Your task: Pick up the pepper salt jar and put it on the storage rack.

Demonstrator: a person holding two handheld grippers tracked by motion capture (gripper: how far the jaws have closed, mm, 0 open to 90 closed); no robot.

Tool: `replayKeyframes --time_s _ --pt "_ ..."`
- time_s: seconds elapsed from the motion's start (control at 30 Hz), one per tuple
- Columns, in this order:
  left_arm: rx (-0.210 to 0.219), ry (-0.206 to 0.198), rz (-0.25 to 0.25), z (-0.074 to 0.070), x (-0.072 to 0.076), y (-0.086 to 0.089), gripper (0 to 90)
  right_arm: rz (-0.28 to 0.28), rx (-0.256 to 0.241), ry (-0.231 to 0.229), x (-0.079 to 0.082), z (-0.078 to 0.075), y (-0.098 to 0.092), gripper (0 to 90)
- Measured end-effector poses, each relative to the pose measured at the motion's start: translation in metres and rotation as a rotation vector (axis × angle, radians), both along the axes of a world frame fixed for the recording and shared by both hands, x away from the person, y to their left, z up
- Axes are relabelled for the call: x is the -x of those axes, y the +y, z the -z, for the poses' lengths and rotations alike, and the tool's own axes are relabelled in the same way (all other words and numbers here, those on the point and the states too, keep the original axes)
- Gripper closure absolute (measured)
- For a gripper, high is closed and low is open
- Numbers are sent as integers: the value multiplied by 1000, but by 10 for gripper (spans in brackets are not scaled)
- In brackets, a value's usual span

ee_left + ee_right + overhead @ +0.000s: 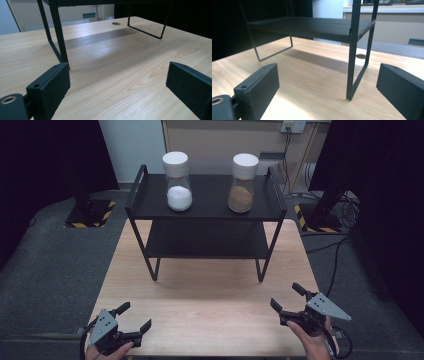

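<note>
Standing on a wooden table point(210, 295), a black rack point(207, 227).

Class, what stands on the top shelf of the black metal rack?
On the black metal rack: a white-powder glass jar and a brown-powder glass jar. White lids cover their mouths.
</note>
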State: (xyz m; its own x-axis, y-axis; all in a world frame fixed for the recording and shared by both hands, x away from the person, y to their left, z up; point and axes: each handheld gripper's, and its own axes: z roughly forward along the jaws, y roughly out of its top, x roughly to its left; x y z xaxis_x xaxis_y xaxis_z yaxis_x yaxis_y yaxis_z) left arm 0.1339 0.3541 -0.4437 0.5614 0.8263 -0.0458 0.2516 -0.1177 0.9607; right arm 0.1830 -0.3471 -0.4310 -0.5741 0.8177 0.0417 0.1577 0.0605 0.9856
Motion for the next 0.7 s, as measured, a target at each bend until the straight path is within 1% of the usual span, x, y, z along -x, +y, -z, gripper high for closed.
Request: replayKeyframes --time_s 0.1,0.37,0.7 --pt "-2 -1 -2 0 0 0 39 -1 8 4 3 2 -1 50" --pt "0 7 -10 3 0 -1 39 18 -8 -10 11 12 -6 50" --pt "-3 6 -28 6 1 -3 39 49 -30 -3 19 26 -11 51"
